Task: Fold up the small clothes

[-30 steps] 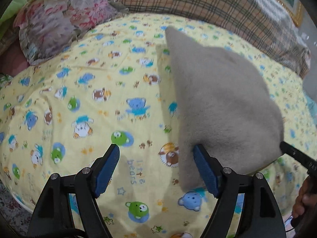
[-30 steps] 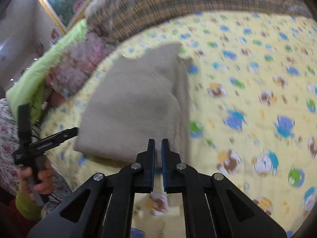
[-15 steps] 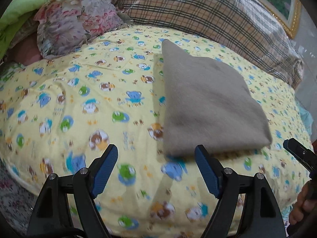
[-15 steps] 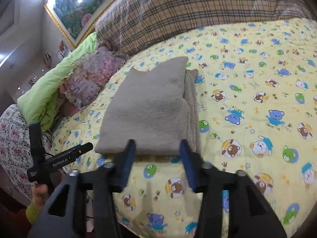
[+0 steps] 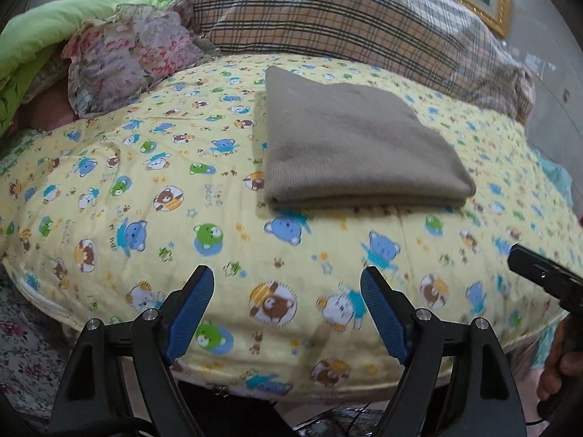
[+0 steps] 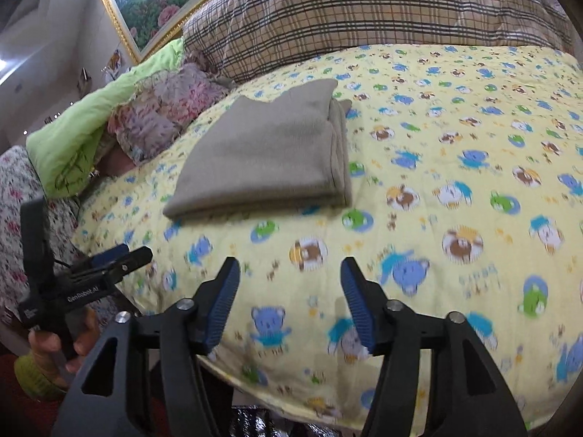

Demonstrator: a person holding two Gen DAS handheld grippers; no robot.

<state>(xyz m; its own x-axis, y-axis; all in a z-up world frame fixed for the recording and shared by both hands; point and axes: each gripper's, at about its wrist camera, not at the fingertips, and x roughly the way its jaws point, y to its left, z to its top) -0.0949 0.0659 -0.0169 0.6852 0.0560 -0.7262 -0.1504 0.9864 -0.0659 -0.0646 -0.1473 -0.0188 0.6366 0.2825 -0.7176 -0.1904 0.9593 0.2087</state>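
1. We have let go of the soft grey-brown fleece garment [image 5: 357, 142]: a second ago our right gripper [image 6: 290, 300] was pinched shut at its near edge, and now its blue-padded jaws stand wide apart with nothing between them.
2. Our left gripper [image 5: 286, 309] also stands wide and empty, as it did a second ago, but it has drawn back; the garment that filled its view then now lies well apart from it.
3. The garment rests as a flat, layered rectangle on the yellow quilt printed with cartoon bears [image 5: 145, 196], toward the far side, near the brown plaid pillow [image 5: 328, 11] and to the right of the ruffled floral cushion [image 5: 127, 58].
4. In the right wrist view the stacked edges show along the garment's right side [image 6: 339, 153], fairly even, with a small point of cloth poking out at the far corner.
5. We judge the folding of this piece done, or nearly so; both grippers backing off suggests no further crease is planned, though that stray corner might merit a tuck.
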